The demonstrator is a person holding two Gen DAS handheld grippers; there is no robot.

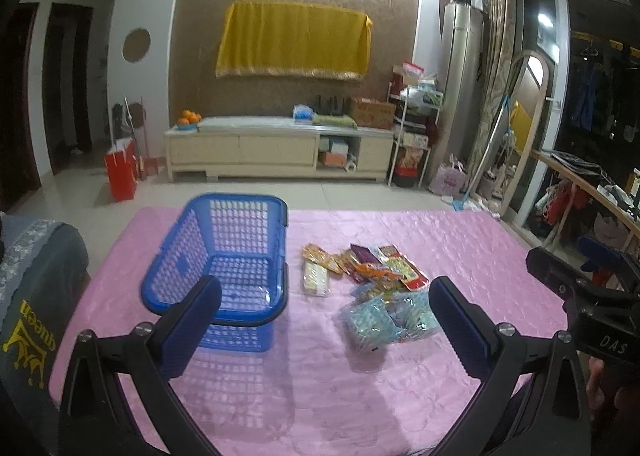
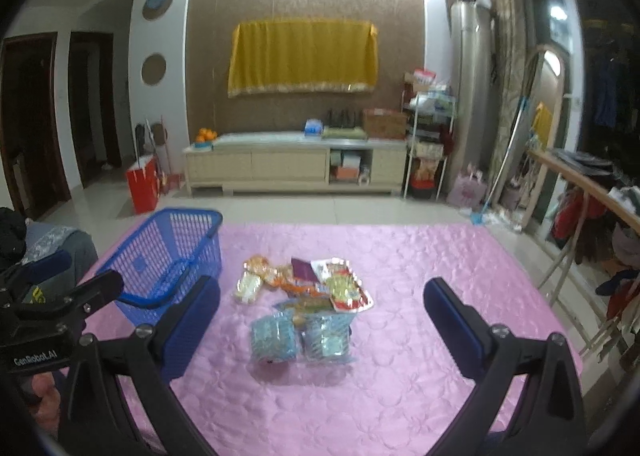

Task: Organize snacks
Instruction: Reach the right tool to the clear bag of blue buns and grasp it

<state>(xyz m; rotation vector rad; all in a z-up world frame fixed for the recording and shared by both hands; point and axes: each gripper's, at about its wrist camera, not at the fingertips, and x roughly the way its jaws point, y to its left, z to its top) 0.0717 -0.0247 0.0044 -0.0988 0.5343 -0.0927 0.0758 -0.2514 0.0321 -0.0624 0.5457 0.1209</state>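
1. One blue basket [image 1: 224, 260] and one heap of snack packets [image 2: 304, 296] lie on the pink cloth [image 1: 440, 248]; the packets overlap, so their number cannot be told.
2. Behind stand a cabinet [image 1: 280, 149] and a red bag [image 1: 120, 171]; nothing blocks the heap.
3. The left gripper [image 1: 324, 320] and right gripper [image 2: 320, 320] are both spread wide and empty, hovering near the heap, with the basket just left.

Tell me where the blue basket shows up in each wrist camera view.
Left wrist view: blue basket left of centre, behind the left claw's left finger.
Right wrist view: blue basket at mid-left, left of the snack pile.
Shared landmark: the yellow cloth on the far wall, also upper centre in the right view.
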